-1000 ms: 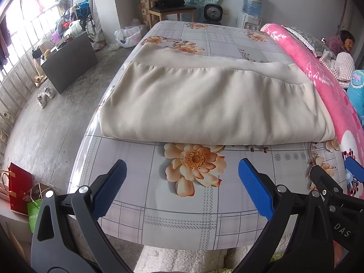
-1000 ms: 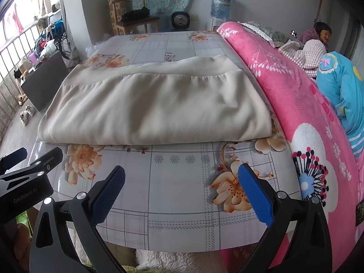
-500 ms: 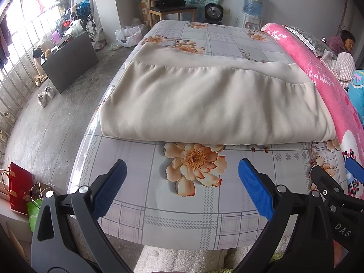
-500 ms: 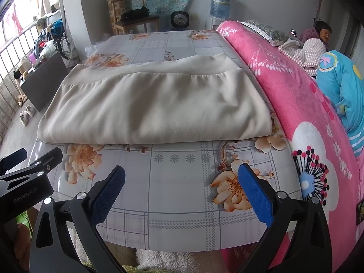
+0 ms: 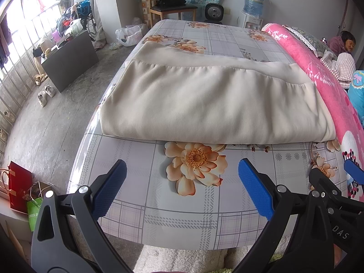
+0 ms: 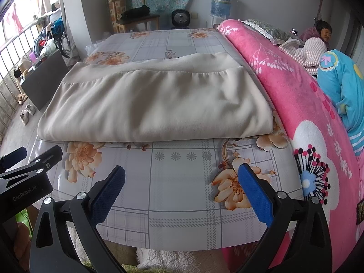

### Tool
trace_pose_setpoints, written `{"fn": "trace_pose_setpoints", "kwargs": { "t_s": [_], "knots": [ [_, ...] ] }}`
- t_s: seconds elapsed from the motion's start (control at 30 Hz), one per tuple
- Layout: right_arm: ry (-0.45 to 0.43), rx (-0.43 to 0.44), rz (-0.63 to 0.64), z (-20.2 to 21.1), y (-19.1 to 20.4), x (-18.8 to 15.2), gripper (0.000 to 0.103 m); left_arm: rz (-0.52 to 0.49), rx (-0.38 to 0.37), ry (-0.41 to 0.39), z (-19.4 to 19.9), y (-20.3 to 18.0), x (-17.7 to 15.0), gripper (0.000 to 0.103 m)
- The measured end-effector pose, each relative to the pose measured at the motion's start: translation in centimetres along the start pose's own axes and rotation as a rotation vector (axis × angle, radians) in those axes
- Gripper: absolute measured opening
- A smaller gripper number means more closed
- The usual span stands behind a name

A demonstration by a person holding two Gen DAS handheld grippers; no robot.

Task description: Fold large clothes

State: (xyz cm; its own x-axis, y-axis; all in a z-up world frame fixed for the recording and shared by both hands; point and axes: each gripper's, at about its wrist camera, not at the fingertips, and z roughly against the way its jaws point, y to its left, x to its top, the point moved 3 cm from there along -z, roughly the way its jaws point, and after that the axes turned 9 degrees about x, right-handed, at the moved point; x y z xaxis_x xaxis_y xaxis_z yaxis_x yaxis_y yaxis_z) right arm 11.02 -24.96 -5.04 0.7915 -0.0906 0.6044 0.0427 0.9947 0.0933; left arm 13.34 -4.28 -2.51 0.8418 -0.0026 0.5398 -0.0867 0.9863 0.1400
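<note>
Mostly glossy floral-check table cover (image 5: 182,218), then fuzzy pink blanket (image 6: 295,104) along its right edge. Beige folded cloth (image 5: 211,104), soft, rectangular, lies mid-table, reaching both side edges. Left gripper (image 5: 182,188) and right gripper (image 6: 182,191) gape wide, empty, over near edge. Only left view shows red bag (image 5: 19,186).

The folded garment (image 5: 209,104) was plain beige. The table (image 5: 182,213) cover was grey plaid with orange flowers. The blanket (image 6: 302,104) was pink with white floral print; tong pads (image 6: 254,195) were blue.
</note>
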Motion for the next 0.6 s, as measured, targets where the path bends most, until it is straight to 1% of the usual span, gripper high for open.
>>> {"fn": "trace_pose_setpoints", "kwargs": {
  "t_s": [0.6],
  "knots": [
    [0.003, 0.001, -0.002, -0.07, -0.08, -0.06, 0.097, 0.000, 0.000, 0.001, -0.10, 0.11, -0.05, 0.095]
  ]
}}
